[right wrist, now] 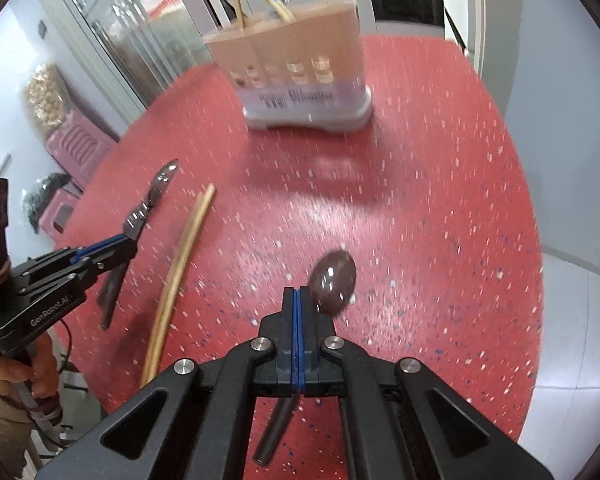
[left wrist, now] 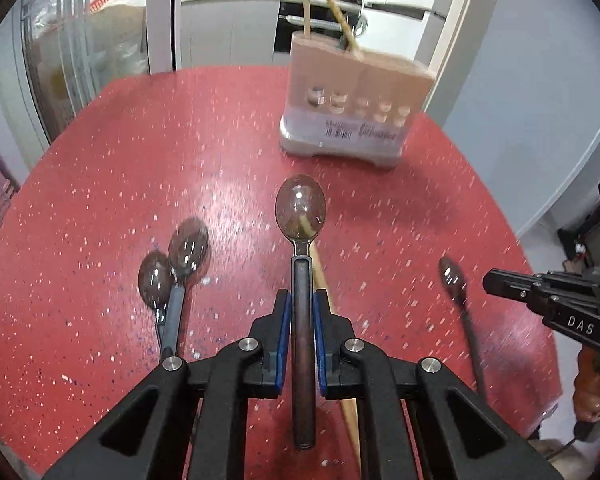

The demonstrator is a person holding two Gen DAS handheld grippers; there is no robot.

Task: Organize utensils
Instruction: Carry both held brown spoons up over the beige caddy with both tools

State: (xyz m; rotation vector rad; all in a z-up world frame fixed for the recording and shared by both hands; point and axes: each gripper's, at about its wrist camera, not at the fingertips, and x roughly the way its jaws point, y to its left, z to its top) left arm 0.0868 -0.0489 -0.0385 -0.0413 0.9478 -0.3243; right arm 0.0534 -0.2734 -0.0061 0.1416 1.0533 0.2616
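The round red speckled table (left wrist: 180, 152) is lying mostly free before the beige utensil holder (left wrist: 356, 96). The left gripper (left wrist: 300, 312) is clamping a dark-handled steel spoon (left wrist: 302, 280), bowl pointing toward the holder. The right gripper (right wrist: 297, 304) is squeezing fully together on another dark spoon (right wrist: 334, 282), seemingly slanted.

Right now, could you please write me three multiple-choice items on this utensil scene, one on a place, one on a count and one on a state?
1. Where does the utensil holder stand?
A. At the far side of the red table
B. On the floor
C. Between the two grippers

2. How many spoons lie loose on the table in the left wrist view?
A. None
B. Two
C. Five

3. What is the left gripper doing?
A. Standing open and empty
B. Clamping a chopstick
C. Clamping the handle of a spoon

Answers:
1 A, the holder sits beyond all the utensils, near the far edge.
2 B, two loose spoons rest side by side left of the gripper.
3 C, the blue pads press on the dark handle, with the bowl pointing ahead.
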